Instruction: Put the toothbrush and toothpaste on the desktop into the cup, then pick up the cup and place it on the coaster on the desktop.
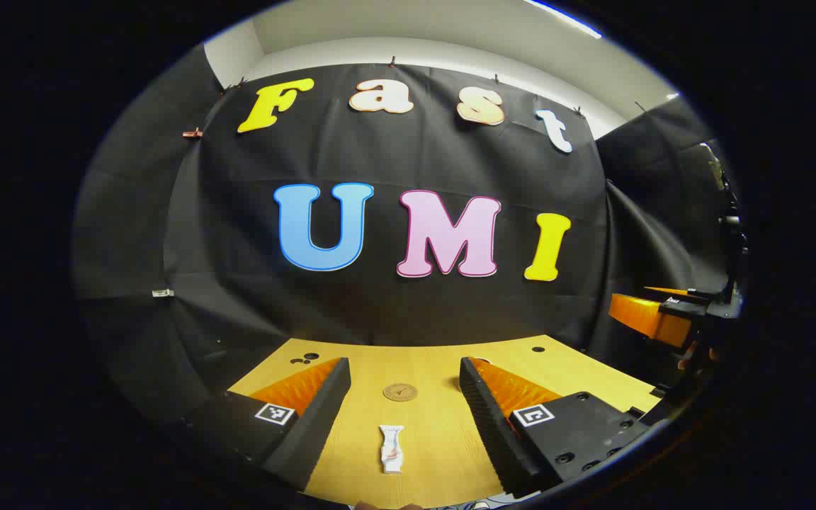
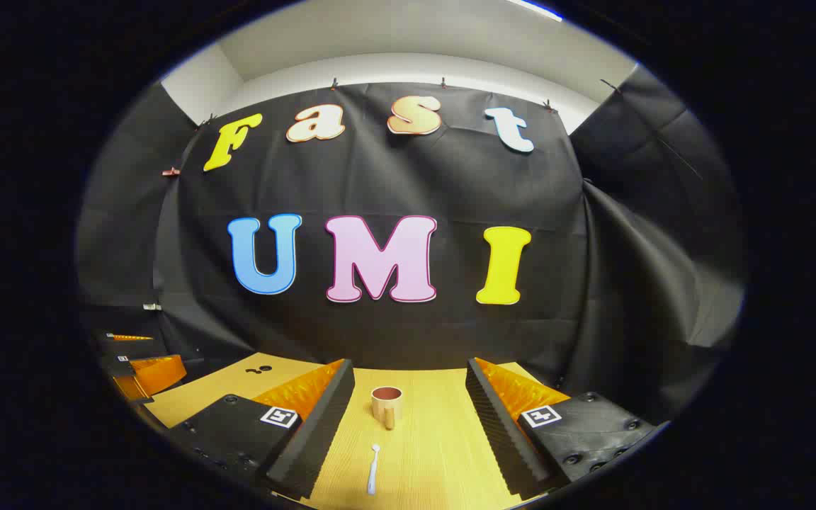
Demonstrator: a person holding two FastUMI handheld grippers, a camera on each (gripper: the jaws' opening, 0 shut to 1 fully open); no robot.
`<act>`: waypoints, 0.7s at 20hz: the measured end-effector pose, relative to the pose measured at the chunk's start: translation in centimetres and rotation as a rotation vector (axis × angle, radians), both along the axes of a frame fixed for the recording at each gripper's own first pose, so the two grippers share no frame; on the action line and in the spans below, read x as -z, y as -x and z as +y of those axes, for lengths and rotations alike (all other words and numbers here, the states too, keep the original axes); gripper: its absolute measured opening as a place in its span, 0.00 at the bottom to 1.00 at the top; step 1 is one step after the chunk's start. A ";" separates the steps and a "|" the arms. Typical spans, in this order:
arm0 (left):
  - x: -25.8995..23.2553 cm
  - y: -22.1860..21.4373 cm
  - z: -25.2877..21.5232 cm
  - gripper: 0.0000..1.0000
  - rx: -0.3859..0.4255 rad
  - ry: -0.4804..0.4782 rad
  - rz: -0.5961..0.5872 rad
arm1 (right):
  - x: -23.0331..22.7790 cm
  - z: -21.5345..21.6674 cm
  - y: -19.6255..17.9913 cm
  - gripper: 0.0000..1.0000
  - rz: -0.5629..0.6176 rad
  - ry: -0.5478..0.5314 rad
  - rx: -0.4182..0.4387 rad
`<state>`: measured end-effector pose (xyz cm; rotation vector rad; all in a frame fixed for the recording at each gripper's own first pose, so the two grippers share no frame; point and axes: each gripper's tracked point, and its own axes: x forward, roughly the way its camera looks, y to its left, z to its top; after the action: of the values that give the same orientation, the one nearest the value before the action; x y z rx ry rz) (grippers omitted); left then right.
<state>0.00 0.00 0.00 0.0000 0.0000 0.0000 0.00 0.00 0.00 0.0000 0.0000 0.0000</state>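
In the left gripper view, a white toothpaste tube [image 1: 392, 448] lies flat on the wooden desktop [image 1: 436, 439], and a round brown coaster [image 1: 400, 392] sits beyond it. My left gripper [image 1: 402, 372] hovers open above them, holding nothing. In the right gripper view, a tan cup [image 2: 386, 405] stands upright with its handle toward me. A white toothbrush [image 2: 372, 469] lies on the desktop [image 2: 436, 453] in front of it. My right gripper [image 2: 410, 374] is open and holds nothing, with cup and toothbrush framed between its fingers.
The black cloth wall closes off the back of the desk. The right gripper [image 1: 663, 315] shows at the right edge of the left gripper view, and the left gripper [image 2: 142, 372] at the left edge of the right gripper view. Small dark holes [image 1: 305, 358] mark the desktop's far left.
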 end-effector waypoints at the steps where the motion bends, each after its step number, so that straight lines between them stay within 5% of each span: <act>1: 0.5 -0.4 0.3 0.96 -0.009 0.002 0.016 | 0.3 0.7 -0.5 0.97 0.006 -0.014 -0.013; 14: 2.5 -5.6 -1.0 0.96 -0.035 0.027 0.092 | 3.3 0.4 -5.8 0.98 0.077 -0.086 -0.052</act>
<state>5.56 -0.97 -2.55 -0.0268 0.0925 0.0349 5.80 0.38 -3.25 0.0857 0.0772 0.0520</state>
